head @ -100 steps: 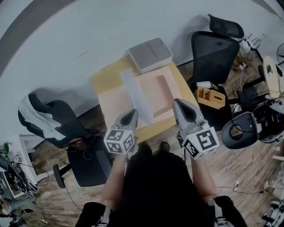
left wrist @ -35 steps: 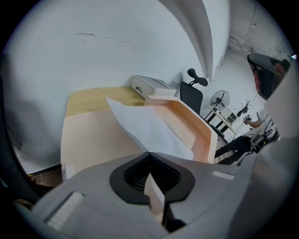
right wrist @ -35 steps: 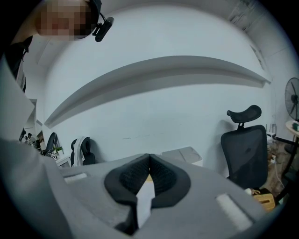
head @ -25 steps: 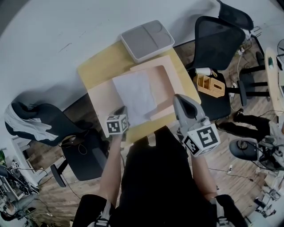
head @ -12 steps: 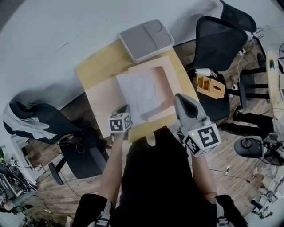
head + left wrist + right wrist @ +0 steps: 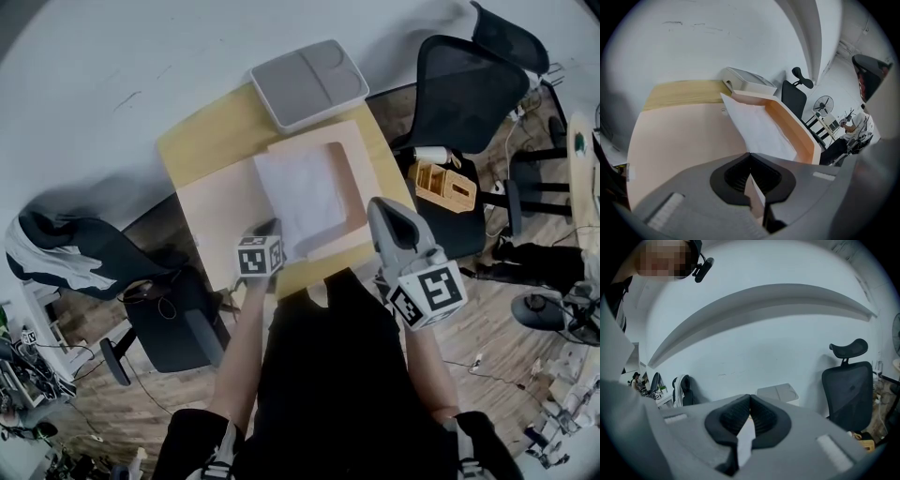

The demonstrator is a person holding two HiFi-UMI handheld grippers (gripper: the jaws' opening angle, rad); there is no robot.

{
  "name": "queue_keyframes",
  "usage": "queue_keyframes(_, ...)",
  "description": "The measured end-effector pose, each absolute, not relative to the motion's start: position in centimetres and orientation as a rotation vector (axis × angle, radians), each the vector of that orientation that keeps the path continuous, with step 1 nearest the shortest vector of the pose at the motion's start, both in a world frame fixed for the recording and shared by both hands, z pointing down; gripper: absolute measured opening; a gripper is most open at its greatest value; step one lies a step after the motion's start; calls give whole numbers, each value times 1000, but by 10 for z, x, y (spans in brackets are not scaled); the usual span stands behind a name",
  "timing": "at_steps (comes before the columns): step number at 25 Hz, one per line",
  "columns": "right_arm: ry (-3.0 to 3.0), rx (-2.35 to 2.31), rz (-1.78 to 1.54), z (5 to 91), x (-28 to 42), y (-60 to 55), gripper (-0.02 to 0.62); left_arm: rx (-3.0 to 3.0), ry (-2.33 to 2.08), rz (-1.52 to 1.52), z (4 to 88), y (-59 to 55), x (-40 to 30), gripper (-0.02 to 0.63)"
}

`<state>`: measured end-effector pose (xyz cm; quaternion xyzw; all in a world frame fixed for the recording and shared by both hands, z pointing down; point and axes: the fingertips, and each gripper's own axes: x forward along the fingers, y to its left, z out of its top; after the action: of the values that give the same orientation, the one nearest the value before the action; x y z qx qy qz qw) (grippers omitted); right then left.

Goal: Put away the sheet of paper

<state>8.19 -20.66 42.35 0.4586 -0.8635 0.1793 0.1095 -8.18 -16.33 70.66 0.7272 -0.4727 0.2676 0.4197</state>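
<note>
A white sheet of paper [image 6: 305, 192] lies slanted over the left wall of a shallow peach tray [image 6: 354, 159], partly inside it and partly on the peach mat [image 6: 220, 216]. My left gripper [image 6: 272, 228] is at the sheet's near left corner, shut on it. In the left gripper view the paper [image 6: 759, 129] runs from the shut jaws [image 6: 750, 155] up along the tray wall [image 6: 792, 126]. My right gripper [image 6: 382, 208] hangs shut and empty above the table's near right corner. In its own view it [image 6: 750, 397] faces the white wall.
A grey lidded box [image 6: 307, 82] sits at the far edge of the yellow wooden table [image 6: 202, 141]. A black office chair [image 6: 469, 84] and a wooden organizer [image 6: 445, 185] stand to the right, and another chair [image 6: 84, 253] to the left.
My left gripper has drawn the paper rightward and farther over the tray. Four seconds ago the sheet appeared as a narrow strip; now it lies spread. The right gripper has barely moved.
</note>
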Motion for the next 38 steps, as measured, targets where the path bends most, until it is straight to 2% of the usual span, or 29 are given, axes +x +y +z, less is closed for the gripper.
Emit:
queue_keyframes(19, -2586, 1188, 557, 441, 116, -243, 0, 1750, -1214, 662, 721, -174, -35, 8)
queue_keyframes(38, -2661, 1060, 533, 438, 131, -256, 0, 1732, -1297, 687, 721, -171, -23, 9)
